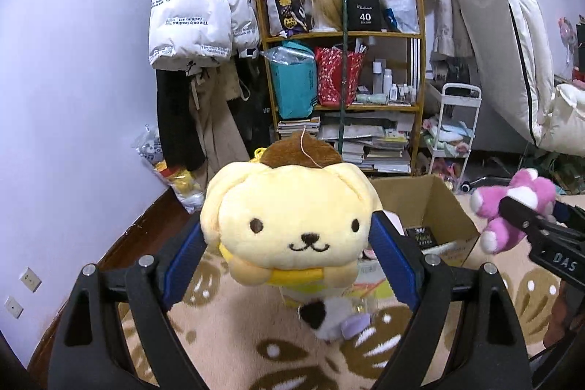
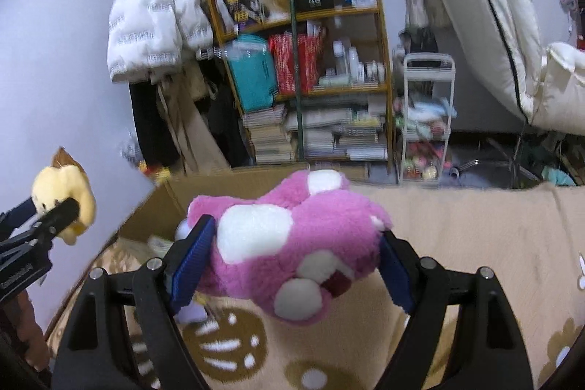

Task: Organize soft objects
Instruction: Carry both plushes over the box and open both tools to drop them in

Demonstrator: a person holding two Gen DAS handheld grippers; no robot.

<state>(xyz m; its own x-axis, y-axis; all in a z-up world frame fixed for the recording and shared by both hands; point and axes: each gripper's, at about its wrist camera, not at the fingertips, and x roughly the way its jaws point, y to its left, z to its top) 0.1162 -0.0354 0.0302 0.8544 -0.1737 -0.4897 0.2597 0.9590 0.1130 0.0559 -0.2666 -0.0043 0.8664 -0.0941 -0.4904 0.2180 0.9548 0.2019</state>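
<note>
Yellow dog plush [image 1: 292, 218]: held clear of the floor in the left gripper [image 1: 289, 265], whose blue pads [image 1: 184, 256] press the sides of its head, clamped wide on it; face turned toward the camera, brown cap on top with a loose thread. Judged light and very compressible; the head is the bulkiest part, so a grip across it should hold, though the pile may let it creep if the squeeze is slack. Pink plush [image 2: 292, 243] with white patches: held likewise off the floor in the right gripper [image 2: 292, 265], pads sunk into the fur on both sides, clamped on its body. Long pile, so judged soft and light, nothing fragile; best taken across the thick middle, not by a limb, which would flop. Open cardboard box [image 1: 438, 207] sits on the floor just beyond both toys, already holding some items; probably the destination, and a drop into it should harm nothing. A small black-and-white plush [image 1: 321, 317] lies on the patterned rug [image 1: 226, 346] below the yellow one. Behind: a cluttered shelf [image 1: 343, 35], a white jacket [image 1: 190, 10], a small cart [image 1: 453, 130].
</note>
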